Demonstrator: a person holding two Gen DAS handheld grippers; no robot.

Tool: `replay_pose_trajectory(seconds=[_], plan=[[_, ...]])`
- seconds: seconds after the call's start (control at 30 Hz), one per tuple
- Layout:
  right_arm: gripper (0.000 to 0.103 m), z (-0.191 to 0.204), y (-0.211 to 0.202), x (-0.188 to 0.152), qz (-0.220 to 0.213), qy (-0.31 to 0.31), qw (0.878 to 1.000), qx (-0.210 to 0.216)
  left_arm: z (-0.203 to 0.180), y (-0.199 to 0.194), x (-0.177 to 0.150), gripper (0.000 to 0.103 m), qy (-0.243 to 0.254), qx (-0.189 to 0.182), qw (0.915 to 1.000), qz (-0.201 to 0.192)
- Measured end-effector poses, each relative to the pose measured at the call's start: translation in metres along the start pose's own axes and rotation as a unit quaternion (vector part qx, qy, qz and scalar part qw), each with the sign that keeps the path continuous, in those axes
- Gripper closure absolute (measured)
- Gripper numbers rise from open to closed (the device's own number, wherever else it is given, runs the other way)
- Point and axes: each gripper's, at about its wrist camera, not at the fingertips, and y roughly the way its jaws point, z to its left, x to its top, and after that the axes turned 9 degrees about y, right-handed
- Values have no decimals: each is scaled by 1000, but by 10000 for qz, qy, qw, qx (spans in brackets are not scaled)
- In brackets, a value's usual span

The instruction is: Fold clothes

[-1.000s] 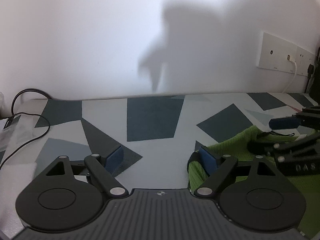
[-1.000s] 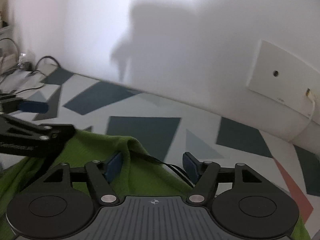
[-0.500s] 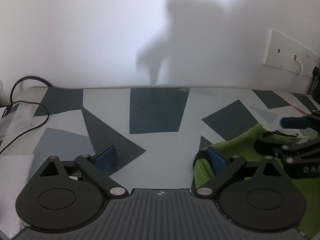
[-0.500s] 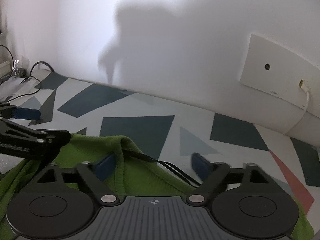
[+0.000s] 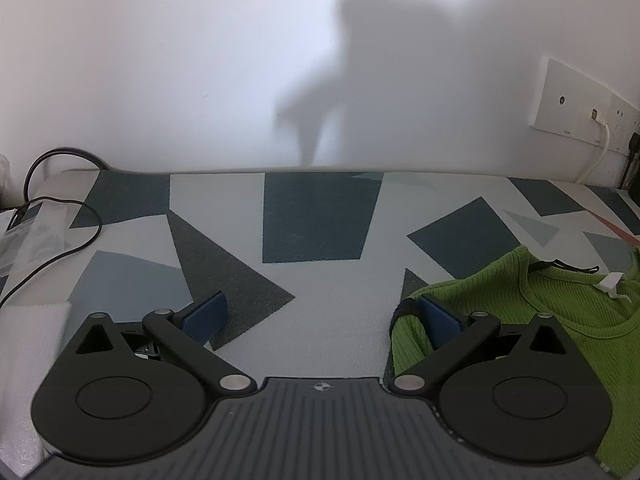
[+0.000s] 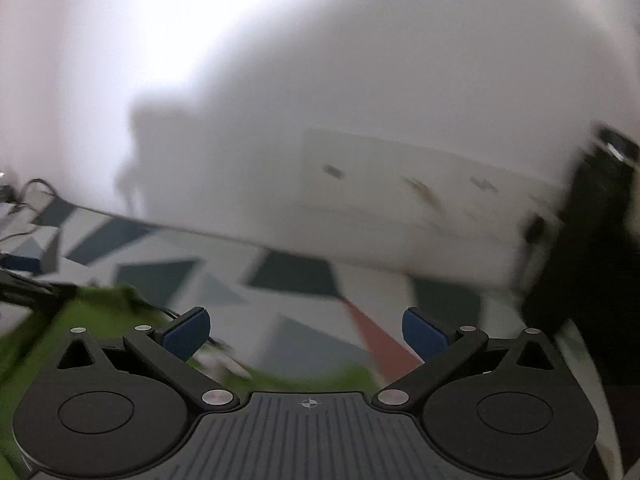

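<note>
A green ribbed knit top lies on the patterned table at the right of the left wrist view, neckline and white label facing up. My left gripper is open wide; its right pad touches the garment's left edge, and nothing lies between the fingers. In the blurred right wrist view the green top shows at lower left. My right gripper is open wide over bare table, with its left pad at the cloth's edge. The other gripper shows at far left.
The table has a grey, blue and white geometric pattern. A black cable and clear plastic lie at the left. A white socket panel with a plugged cord sits on the back wall at right. A dark object stands at far right.
Both grippers have opened wider. The right gripper has swung to the right off the green top and left the left wrist view. The left gripper stays by the garment's left edge.
</note>
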Motion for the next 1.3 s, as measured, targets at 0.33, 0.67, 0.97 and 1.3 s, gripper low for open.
replay_pose_trajectory(seconds=[0.33,0.67,0.97,1.3], plan=[[1,-41,33,-47,567,-277,9958,-670,-1,0,-1,1,31,-1,10000,-10],[2,-71,69,-39,168,607,9922,-1074,-1,0,-2,1,62,-17,10000,-29],[1,-81,70,-39,280,966,9915,-821,-1,-1,-4,1,50,17,10000,-40],[1,-82,72,-38,308,1040,9915,-714,-2,0,-4,0,57,38,10000,-50]])
